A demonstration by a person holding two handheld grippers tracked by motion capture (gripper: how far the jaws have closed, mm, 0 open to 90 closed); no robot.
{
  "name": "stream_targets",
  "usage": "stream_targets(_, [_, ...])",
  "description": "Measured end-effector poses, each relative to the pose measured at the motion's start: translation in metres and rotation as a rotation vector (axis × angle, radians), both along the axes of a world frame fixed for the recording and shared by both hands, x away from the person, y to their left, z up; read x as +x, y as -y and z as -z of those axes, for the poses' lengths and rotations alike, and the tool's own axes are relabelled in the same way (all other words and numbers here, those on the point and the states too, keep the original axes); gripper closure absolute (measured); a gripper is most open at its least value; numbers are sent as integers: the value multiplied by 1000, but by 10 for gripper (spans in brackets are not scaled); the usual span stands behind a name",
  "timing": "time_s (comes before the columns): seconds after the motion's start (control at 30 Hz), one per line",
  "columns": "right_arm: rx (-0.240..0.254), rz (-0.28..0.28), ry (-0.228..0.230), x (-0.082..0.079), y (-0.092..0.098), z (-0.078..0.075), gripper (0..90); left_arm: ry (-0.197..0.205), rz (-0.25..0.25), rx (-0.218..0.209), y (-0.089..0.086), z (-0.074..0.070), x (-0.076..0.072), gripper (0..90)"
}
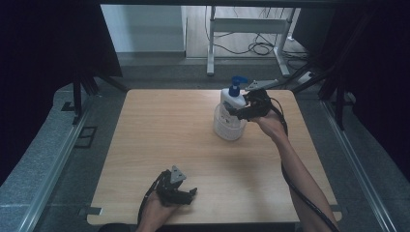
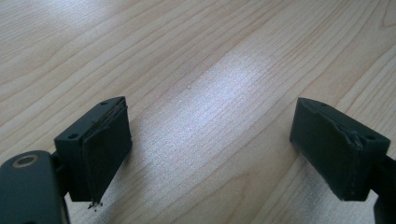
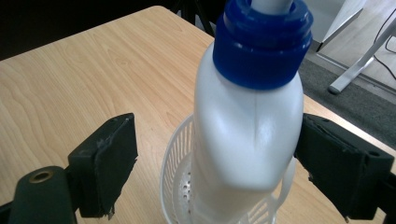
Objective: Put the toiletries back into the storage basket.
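A white pump bottle (image 1: 231, 102) with a blue cap (image 3: 261, 46) stands upright in a white slotted basket (image 1: 226, 129) at the back right of the wooden table (image 1: 164, 135). My right gripper (image 1: 241, 109) reaches in from the right at the bottle's shoulder. In the right gripper view the bottle (image 3: 247, 135) stands between the jaws of my right gripper (image 3: 217, 154). The right pad (image 3: 327, 158) touches its side; the left pad (image 3: 112, 158) stands clear of it. The basket (image 3: 180, 186) shows below. My left gripper (image 1: 186, 195) rests near the front edge, open (image 2: 210, 149) over bare wood.
Beyond the table's far edge a white desk frame (image 1: 251, 29) stands among loose cables on the floor. Dark curtains and black stands flank both sides. A cable (image 1: 302, 193) trails along the right forearm to the front edge.
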State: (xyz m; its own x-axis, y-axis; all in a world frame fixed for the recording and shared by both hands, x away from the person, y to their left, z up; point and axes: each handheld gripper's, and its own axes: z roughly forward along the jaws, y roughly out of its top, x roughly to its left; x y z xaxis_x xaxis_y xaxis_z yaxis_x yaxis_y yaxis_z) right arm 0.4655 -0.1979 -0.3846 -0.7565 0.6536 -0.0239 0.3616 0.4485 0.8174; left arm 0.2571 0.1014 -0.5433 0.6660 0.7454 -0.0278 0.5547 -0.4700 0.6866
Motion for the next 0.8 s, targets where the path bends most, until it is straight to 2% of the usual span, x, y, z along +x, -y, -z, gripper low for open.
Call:
stream_targets(0.6, [-11, -10, -16, -17, 11, 4, 118, 0, -1, 0, 0, 0, 0, 119])
stream_targets(0.8, [-25, -16, -12, -24, 14, 4, 48, 0, 1, 2, 0, 0, 0, 118])
